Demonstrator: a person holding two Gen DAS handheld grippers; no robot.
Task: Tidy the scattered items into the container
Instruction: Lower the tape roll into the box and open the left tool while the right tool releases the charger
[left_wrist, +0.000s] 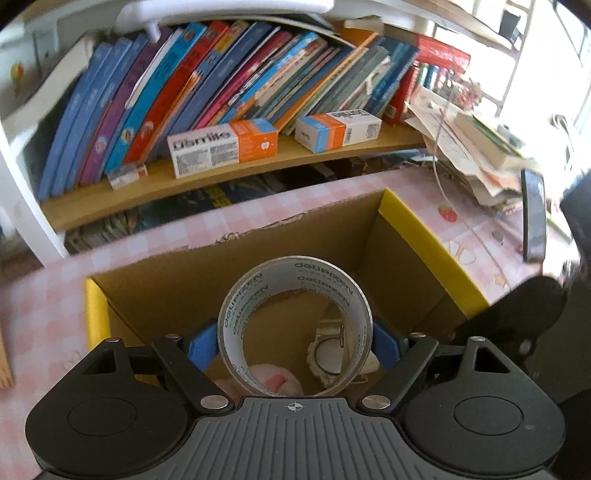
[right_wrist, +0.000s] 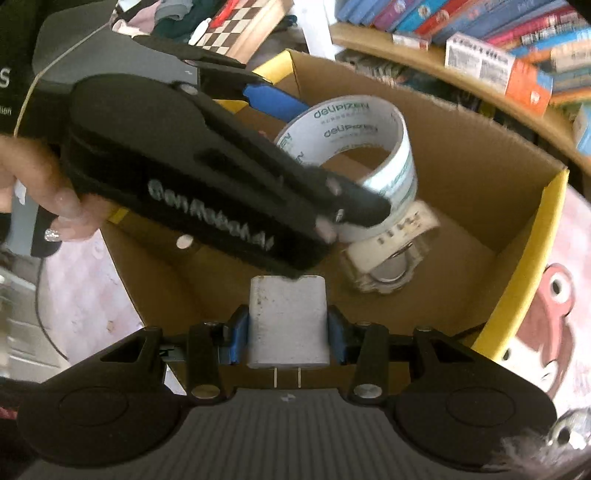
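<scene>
Tape roll and charger are held over the cardboard box on the worktop.

The tape roll is pinched across its rim by the left gripper; light and stiff, it is best gripped there. The white charger is clamped flat-sided in the right gripper. A watch is seen inside the box.

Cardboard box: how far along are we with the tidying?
Done: a watch already lies in the cardboard box. In hand: the left gripper holds a tape roll over the box, and the right gripper grips a white charger above it. Left: release both. Other loose items outside cannot be judged from here.
</scene>
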